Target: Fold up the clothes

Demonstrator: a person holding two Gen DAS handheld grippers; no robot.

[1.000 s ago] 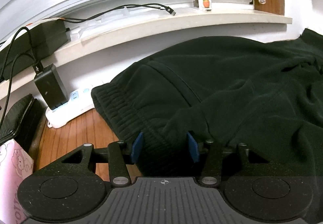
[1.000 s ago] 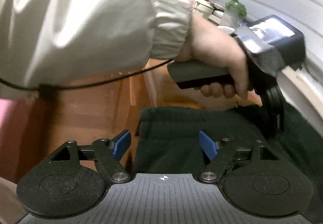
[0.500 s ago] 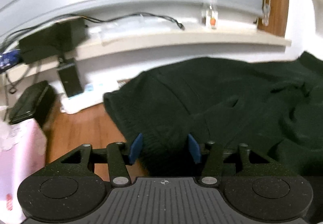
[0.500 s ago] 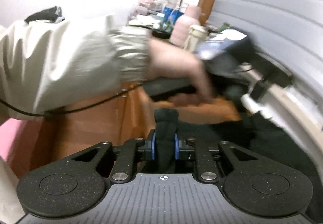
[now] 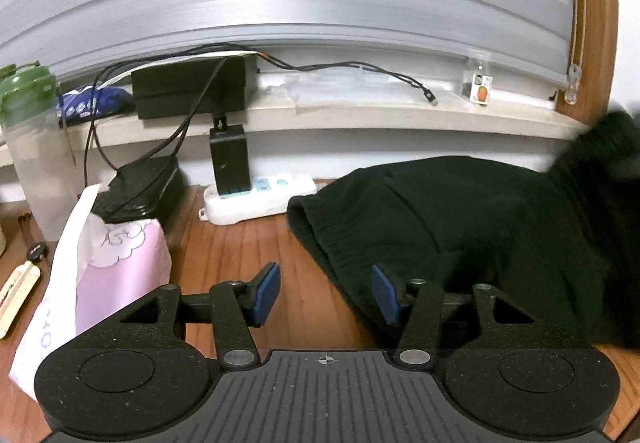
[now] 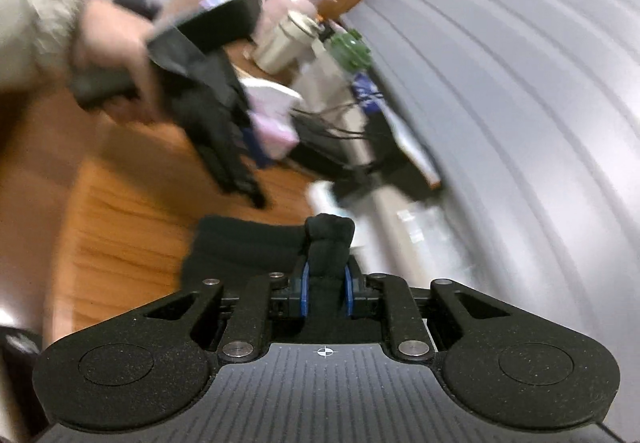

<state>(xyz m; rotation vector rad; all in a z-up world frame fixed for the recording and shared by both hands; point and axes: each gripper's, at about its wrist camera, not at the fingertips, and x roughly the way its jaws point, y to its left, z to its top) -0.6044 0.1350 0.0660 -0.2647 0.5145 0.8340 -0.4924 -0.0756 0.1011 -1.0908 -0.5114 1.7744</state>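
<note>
1. Left wrist view: the left gripper (image 5: 326,295) stands released above the wooden table (image 5: 240,247); its right finger lies against the waistband edge of the dark green garment (image 5: 460,211), which is spread over the table's right side.
2. Right wrist view: the right gripper (image 6: 325,291) is clenched on a bunched fold of the garment (image 6: 328,243).
3. Beside the garment: white power strip (image 5: 260,199), pink tissue pack (image 5: 116,263).

The left gripper (image 5: 326,293) is spread wide and holds nothing, while the right gripper (image 6: 325,289) is clamped on dark cloth (image 6: 328,243).
</note>
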